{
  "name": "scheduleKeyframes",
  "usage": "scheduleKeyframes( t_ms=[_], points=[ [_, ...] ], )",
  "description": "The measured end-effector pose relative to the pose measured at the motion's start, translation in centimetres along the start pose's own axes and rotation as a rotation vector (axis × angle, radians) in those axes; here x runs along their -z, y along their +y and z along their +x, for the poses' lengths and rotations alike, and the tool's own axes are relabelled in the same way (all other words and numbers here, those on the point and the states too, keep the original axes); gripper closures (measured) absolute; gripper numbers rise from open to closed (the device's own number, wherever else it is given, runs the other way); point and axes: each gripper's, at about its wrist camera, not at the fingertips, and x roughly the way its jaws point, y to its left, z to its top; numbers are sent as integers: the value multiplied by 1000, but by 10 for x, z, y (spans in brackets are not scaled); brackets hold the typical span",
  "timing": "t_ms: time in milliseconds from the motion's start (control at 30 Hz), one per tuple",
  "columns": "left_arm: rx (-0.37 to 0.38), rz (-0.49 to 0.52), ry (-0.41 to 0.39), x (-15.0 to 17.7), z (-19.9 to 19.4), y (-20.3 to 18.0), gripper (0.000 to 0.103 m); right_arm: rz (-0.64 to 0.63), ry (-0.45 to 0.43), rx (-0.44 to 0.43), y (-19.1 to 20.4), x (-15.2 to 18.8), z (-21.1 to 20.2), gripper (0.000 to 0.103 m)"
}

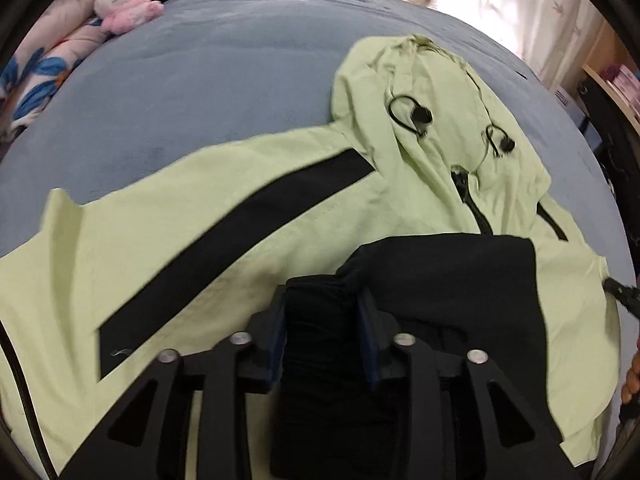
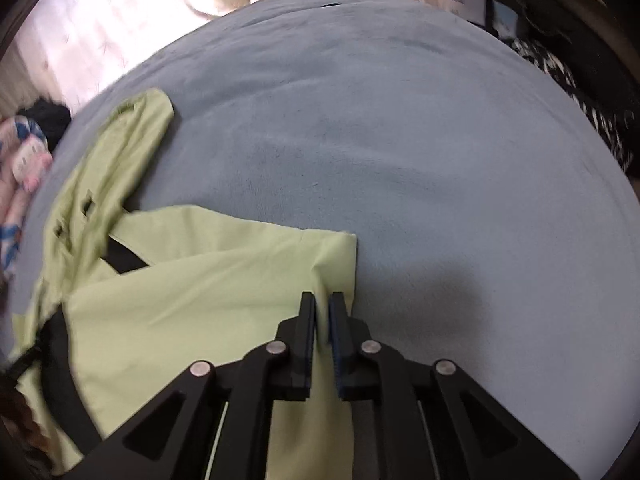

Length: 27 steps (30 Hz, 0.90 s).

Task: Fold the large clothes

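My tongs (image 2: 322, 308) are matt black plastic with dull metal rivets and ribbed blue pads (image 2: 335, 344). The jacket (image 1: 248, 216) is thin, smooth light-green cloth with matt black panels. The bed (image 2: 400, 140) wears a soft, napped grey-blue fleece; the plush toy (image 1: 124, 0) looks fuzzy.

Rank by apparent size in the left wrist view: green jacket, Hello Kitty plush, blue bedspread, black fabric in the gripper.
1-2. Green jacket and blue bedspread: similar area, unsure.
3. Black fabric, enlarged by nearness to the left gripper.
4. Hello Kitty plush.
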Motion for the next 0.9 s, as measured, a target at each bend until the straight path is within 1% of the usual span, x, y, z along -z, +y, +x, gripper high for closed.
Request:
scheduleKeyframes(
  t_ms=[67,100,167,200,267,300,333,400,467,533,567,633,667,733,800,833,867,900],
  points=[
    [-17,7,-6,-2,-16,-1,66,-2,-26,-3,-3,2,-23,91],
    [-39,22,-28,-2,-29,-4,66,-12,-52,2,-4,6,-39,91],
    [-48,44,-90,7,-54,-7,65,-23,-94,10,-2,18,-71,87],
    [-29,51,-121,13,-69,-11,64,-26,-102,4,0,24,-79,87],
    [34,56,-163,28,-88,-15,54,-55,-101,-23,13,44,-94,87],
    [62,52,-185,38,-97,-20,52,-72,-94,-31,21,51,-95,87],
    [80,44,-202,46,-102,-26,47,-95,-81,-45,33,63,-95,87],
    [92,33,-207,61,-104,-36,46,-137,-54,-86,59,86,-91,87],
    [110,21,-187,78,-98,-42,46,-169,-27,-129,83,102,-81,87],
    [133,5,-139,89,-83,-49,46,-229,4,-147,112,123,-64,87],
    [129,-1,-109,94,-73,-51,46,-257,21,-138,124,132,-53,87],
    [81,1,-71,102,-55,-54,46,-287,53,-107,136,144,-35,87],
    [45,8,-59,104,-47,-55,46,-300,54,-82,136,148,-28,87],
    [-4,25,-53,107,-40,-53,46,-312,30,-55,129,149,-27,90],
    [-12,42,-58,107,-38,-49,46,-299,-17,77,111,143,-31,90],
    [-7,49,-58,106,-36,-47,46,-273,-42,160,93,138,-32,90],
    [-1,52,-56,106,-36,-45,46,-229,-47,192,70,134,-32,90],
    [2,57,-59,106,-35,-45,46,-186,-41,190,51,131,-31,91]
  ],
)
